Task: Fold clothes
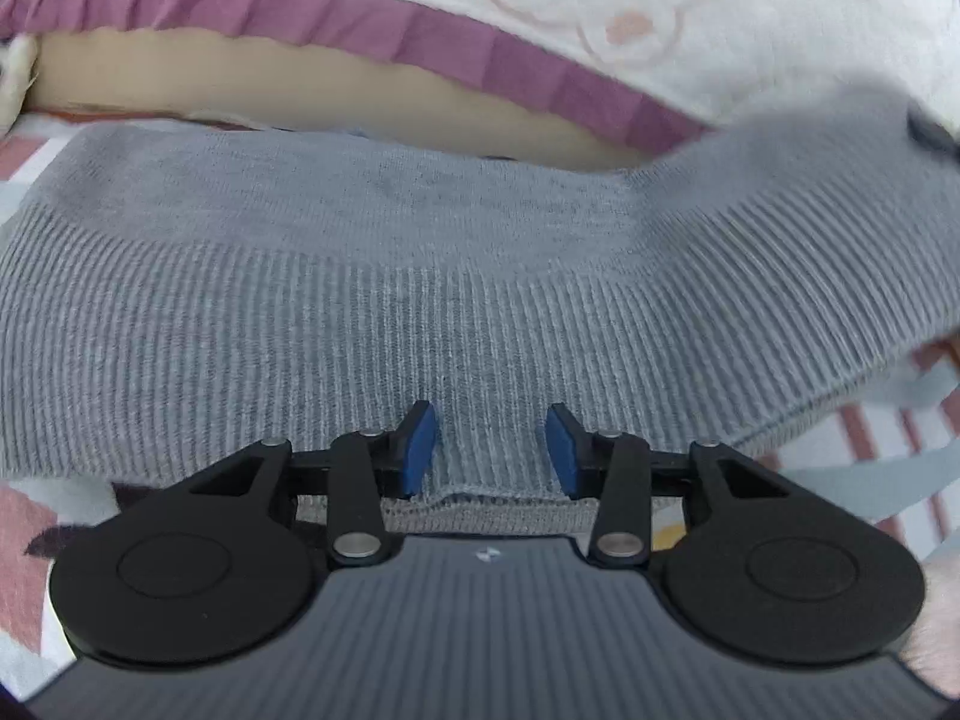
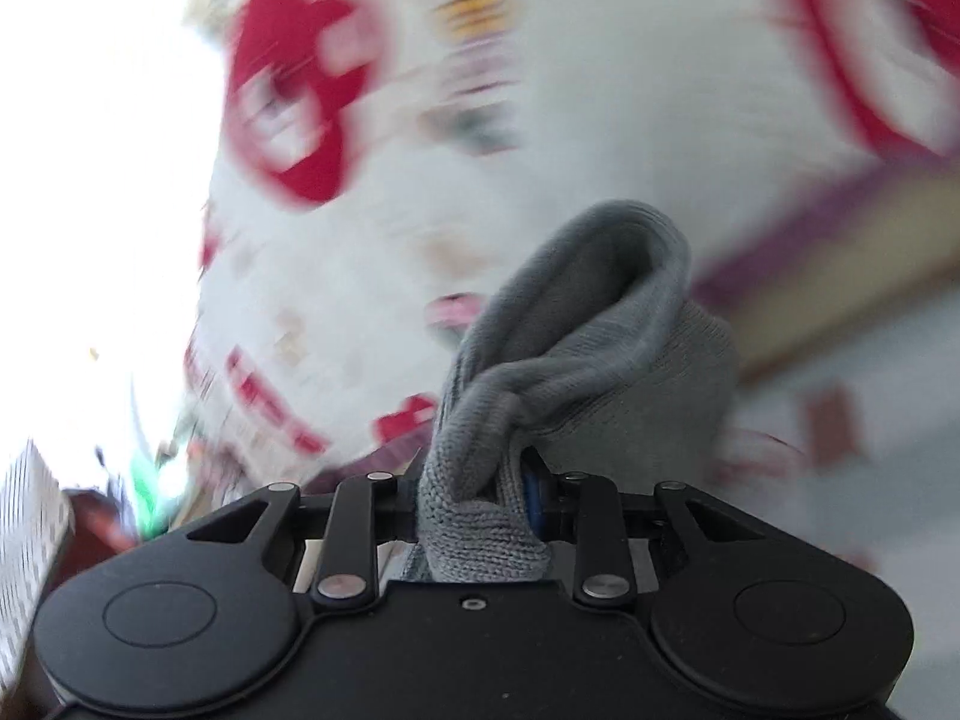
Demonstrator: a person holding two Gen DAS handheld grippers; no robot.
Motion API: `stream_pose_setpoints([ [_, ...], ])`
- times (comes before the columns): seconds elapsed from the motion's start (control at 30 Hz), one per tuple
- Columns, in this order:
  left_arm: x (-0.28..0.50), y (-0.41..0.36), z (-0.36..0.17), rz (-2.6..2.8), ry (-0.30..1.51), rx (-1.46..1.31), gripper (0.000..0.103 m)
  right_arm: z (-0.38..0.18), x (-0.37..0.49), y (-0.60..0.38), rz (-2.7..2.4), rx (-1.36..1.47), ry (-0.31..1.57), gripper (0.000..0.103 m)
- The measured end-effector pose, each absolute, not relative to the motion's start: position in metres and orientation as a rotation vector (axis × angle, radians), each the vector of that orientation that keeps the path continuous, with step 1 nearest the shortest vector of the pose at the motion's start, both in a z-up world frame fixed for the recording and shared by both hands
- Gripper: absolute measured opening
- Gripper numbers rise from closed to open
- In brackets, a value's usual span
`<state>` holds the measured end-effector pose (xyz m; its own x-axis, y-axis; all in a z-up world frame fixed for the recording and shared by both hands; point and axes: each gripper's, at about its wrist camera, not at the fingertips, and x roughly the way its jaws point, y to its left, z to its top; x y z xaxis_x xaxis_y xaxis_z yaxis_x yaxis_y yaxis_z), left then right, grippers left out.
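left gripper [image 1: 491,450]: jaws open, ribbed hem of grey sweater [image 1: 420,276] between them, poised to pinch | right gripper [image 2: 474,498]: clamped on a bunched sweater corner, lifting it to fold

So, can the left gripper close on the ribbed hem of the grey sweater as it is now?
Probably yes. The left gripper is open, the ribbed hem of the grey sweater lies between its fingers, and nothing covers it.
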<state>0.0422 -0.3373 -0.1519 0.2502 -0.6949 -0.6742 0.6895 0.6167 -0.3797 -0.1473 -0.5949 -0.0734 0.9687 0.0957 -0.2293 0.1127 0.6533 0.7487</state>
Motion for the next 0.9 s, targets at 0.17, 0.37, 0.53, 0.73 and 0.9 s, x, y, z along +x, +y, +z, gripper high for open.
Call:
stream_pose_setpoints([
  [0.17,0.071,-0.277,-0.130,-0.834,0.817,-0.201,0.041,-0.019,-0.050,-0.538,0.162,0.709,0.328,0.030],
  [0.37,0.132,-0.214,-0.167,-0.742,0.911,-0.360,0.037,-0.076,0.067,-0.449,0.131,0.572,0.635,0.026],
  [0.53,0.136,-0.206,-0.187,-0.747,0.950,-0.423,0.031,-0.153,0.100,-0.408,0.065,0.589,0.802,0.024],
  [0.73,0.133,-0.205,-0.185,-0.773,0.928,-0.388,0.032,-0.099,0.067,-0.426,0.031,0.603,0.685,0.047],
  [0.9,0.115,-0.195,-0.173,-0.829,0.862,-0.367,0.033,-0.054,0.008,-0.429,-0.220,0.516,0.631,0.053],
])
